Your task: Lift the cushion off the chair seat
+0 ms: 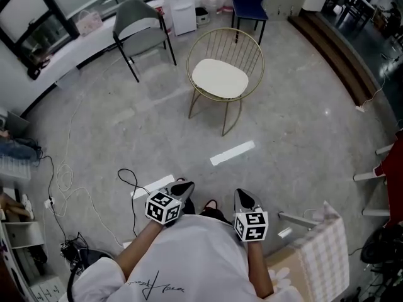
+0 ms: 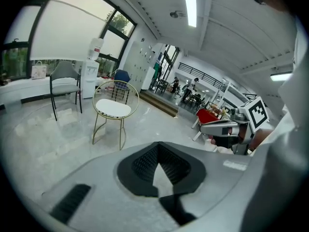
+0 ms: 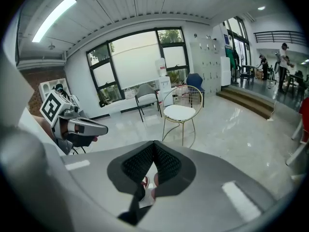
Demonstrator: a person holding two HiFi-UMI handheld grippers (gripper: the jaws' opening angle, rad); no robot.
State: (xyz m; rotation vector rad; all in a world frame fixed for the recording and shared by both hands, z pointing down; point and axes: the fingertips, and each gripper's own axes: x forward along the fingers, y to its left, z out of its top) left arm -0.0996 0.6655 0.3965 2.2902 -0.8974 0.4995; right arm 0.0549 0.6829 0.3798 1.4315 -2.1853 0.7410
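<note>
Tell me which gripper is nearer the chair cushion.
Left gripper, marginally. Both sit far short of the cushion: the left one toward its left, the right gripper toward its right.

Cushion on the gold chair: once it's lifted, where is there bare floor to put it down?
Bare floor lies between the gold chair and the white floor strip, and right of the chair toward the step. Crowded: cables at left, checked cloth lower right.

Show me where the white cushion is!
In the head view, the cushion lies on the gold wire chair, upper middle, right of the grey chair.
</note>
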